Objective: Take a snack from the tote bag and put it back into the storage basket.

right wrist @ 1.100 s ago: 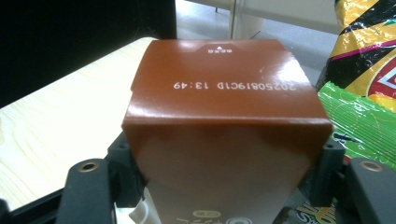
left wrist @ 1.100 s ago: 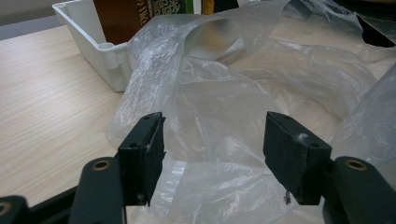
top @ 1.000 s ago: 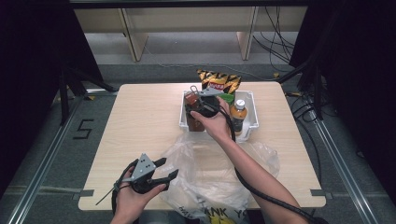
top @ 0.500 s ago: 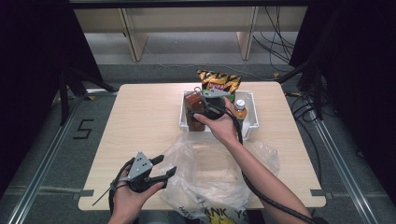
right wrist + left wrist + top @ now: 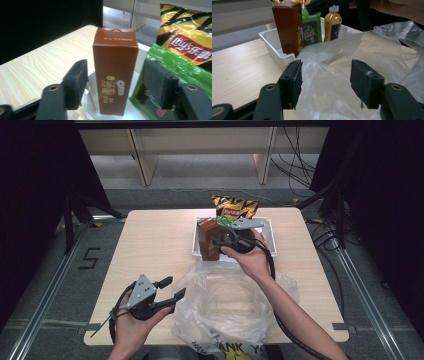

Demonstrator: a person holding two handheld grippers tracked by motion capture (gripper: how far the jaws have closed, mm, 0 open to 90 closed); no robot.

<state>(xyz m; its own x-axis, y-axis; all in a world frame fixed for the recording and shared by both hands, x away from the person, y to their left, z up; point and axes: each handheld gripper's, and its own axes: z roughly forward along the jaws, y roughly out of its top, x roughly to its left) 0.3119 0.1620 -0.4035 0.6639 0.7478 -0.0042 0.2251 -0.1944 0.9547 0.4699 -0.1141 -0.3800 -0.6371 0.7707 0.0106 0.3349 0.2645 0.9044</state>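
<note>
Open table to your left, crowded bin ahead

The left half of the table (image 5: 150, 245) lies bare for passing. In the white bin (image 5: 196, 240), the upright brown carton (image 5: 115, 70) stands beside the green packet (image 5: 172, 62) and chip bag (image 5: 234, 207); the plastic bag (image 5: 230, 310) sprawls across the near edge.

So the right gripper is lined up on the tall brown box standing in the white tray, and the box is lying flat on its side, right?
Not quite. The brown box stands upright on its end in the white tray, not flat on its side; the right gripper view shows this plainly. The rest holds: the right gripper is lined up on it, with the box between its jaws, which have just been closing and do not yet press on it.
</note>
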